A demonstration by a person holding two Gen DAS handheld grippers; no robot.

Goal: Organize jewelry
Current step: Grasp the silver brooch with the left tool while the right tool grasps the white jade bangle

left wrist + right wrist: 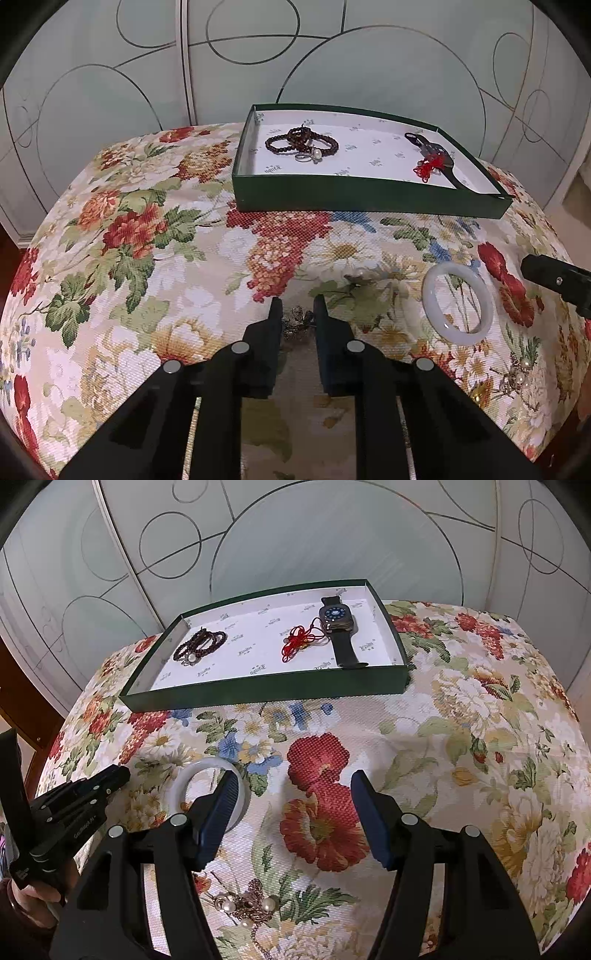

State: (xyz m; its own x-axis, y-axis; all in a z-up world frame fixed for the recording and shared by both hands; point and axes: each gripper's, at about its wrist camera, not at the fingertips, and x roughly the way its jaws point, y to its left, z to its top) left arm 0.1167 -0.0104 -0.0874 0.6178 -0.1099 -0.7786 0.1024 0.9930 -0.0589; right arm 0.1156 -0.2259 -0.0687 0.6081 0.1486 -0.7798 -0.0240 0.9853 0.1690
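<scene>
Home, floral cushion, frosted wardrobe doors

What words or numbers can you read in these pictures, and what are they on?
White lining paper of the green box: a small logo repeated all over, too blurred to read.
Left gripper: pale lettering printed along its body, too blurred to read.
Watch face: tiny dots or marks, too small to read.
Nothing else carries writing.

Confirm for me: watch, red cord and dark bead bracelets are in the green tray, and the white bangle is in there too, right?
Not quite. The white bangle lies on the floral cloth, outside the green tray, as the left wrist view shows. The watch, red cord and dark bead bracelets are in the tray.
</scene>
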